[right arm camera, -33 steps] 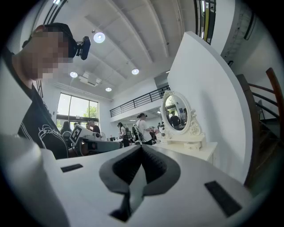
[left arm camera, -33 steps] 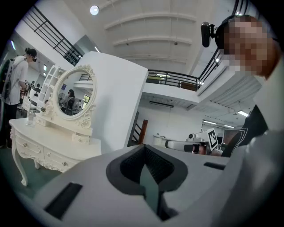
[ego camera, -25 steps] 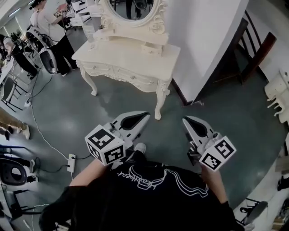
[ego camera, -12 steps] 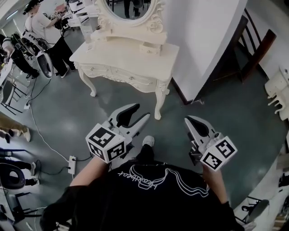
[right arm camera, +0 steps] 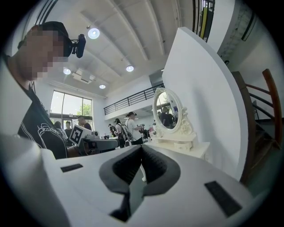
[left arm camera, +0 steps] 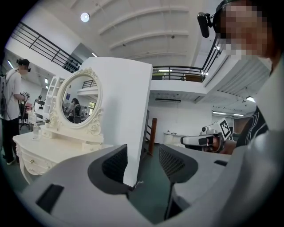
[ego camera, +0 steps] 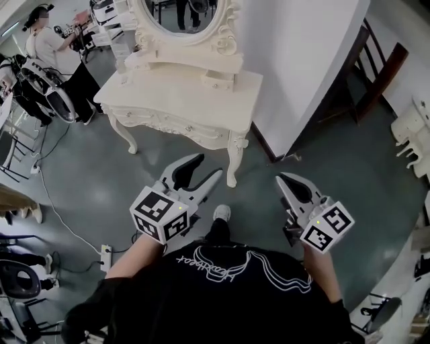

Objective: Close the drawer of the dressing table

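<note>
Closeness first: step up to the cream surface (ego camera: 176, 99), then push its drawer (ego camera: 216, 82) squarely with the left tongs (ego camera: 207, 166), just spread and empty, right tongs (ego camera: 281, 180) clenched on nothing.

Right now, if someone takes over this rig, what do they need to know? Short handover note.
Left claw: open, empty; its jaws have just been opening.
Right claw: shut, empty.
Both are held out in front of the person, short of the dressing table, touching nothing.
The table stands against the white wall. The small drawer on its top, under the mirror, looks pulled out a little.
Done: nothing on the drawer yet.
Left: step up and push the drawer in flush.
</note>
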The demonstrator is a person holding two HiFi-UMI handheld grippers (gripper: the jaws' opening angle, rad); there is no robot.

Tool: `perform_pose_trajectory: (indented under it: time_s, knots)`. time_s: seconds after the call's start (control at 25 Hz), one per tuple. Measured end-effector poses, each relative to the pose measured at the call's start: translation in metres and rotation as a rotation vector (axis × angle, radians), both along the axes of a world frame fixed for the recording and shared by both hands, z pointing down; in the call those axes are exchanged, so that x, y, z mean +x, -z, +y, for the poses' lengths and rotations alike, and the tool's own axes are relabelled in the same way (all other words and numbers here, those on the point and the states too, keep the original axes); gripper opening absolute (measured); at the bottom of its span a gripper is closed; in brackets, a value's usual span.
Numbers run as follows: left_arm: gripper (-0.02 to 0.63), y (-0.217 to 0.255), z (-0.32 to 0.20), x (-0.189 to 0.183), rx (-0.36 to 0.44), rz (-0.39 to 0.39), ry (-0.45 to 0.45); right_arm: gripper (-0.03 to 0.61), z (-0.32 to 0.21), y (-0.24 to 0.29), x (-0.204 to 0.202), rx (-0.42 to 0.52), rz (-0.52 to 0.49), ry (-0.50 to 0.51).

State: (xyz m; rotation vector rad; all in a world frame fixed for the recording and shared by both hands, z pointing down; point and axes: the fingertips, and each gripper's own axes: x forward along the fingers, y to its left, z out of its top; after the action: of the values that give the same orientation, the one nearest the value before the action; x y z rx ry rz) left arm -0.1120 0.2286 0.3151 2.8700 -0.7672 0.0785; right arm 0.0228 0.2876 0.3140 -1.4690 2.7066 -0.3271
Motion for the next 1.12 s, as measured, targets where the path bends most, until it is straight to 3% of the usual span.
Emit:
perform_pose_trajectory:
  time_s: [0.28,0.76,1.12]
  knots:
    - [0.209,-0.008,-0.092,0.011,-0.031,-0.001,0.045,0.003,-0.086,0.001,0.019,-0.024,-0.005,-0.002]
    - [0.209,-0.030,-0.242,0.051,-0.099,-0.054,0.014,0.003,-0.232,-0.014,0.052,-0.114,-0.038,-0.032]
    - [0.209,-0.066,-0.311,0.063,-0.147,-0.082,0.036,0.003,-0.291,-0.034,0.061,-0.157,-0.040,-0.043]
